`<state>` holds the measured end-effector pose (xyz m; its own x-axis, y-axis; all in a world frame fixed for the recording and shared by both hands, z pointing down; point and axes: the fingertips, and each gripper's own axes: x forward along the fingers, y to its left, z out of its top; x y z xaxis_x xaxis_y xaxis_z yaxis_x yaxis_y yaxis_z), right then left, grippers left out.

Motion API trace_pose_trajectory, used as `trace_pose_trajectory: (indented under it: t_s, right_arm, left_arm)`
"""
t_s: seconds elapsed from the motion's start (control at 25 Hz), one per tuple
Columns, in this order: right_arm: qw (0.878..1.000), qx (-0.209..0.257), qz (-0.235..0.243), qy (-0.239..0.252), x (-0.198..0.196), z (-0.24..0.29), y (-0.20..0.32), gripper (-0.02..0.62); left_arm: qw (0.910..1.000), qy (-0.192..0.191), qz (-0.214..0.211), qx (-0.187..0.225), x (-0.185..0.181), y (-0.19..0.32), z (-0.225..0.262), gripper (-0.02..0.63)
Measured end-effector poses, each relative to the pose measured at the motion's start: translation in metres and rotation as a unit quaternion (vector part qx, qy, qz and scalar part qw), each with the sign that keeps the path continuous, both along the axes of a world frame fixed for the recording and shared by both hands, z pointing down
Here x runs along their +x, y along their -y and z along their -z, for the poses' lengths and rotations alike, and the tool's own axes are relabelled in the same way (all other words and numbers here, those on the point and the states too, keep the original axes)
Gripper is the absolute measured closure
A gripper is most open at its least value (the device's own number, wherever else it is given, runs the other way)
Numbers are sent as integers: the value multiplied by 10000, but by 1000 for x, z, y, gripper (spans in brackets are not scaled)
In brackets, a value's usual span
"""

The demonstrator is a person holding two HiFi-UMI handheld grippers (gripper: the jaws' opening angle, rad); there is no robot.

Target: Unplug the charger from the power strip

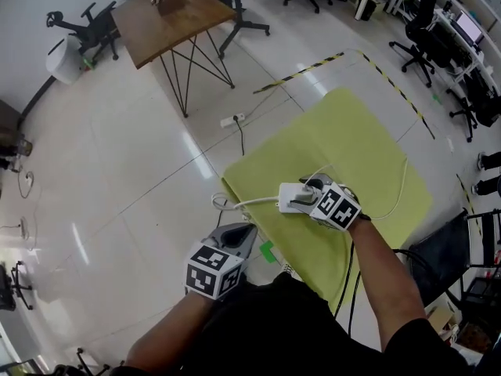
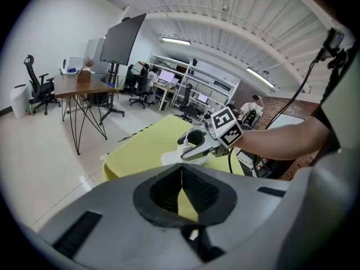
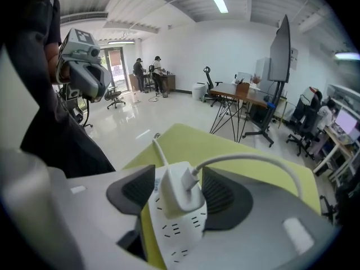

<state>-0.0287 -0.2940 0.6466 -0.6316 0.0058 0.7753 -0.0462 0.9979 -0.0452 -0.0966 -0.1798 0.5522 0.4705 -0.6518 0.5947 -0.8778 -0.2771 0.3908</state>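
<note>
Landmark: yellow table (image 1: 368, 131). The power strip (image 1: 291, 197) lies on it near the edge closest to the person, its white lead (image 1: 239, 204) running off that edge. From the head view the right gripper (image 1: 307, 193) sits over the strip and covers most of the plug, so that view does not settle the jaws. The right gripper view does: the white charger (image 3: 180, 191) stands upright, still plugged into the strip, between the two dark pads (image 3: 136, 187), which are spread either side of it with a visible gap on the left pad's side. The charger's cable (image 3: 253, 161) arcs away over the table. The left gripper (image 1: 239, 237) hangs just off the table's near edge, above the floor. Its own view shows the pads meeting at the tips, nothing between them, and looks across the table at the right gripper from the side. A wooden table (image 1: 168, 18) stands well beyond the yellow table
</note>
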Motion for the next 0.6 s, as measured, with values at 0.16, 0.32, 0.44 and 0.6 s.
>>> trace_pose_trajectory:
  t_s: [0.16,0.32,0.44,0.6]
  right_arm:
    - [9999,98,-68,-40,1,2,0,382]
    - [9998,163,-78,-111,3,1,-5,396]
    - [9992,361,-47,-187,7,2,-8,403]
    - [9973,655,-88,-318,11,5,-16,414]
  left_arm:
    - [10000,-17,13,-7,-6,-4,-1,598]
    - [10000,-27,-47,43,-7,-3,-1,598]
    - [9999,-35,-122,82,-3,0,1,598]
    - [9997,-34,-204,151,-4,1,7,598]
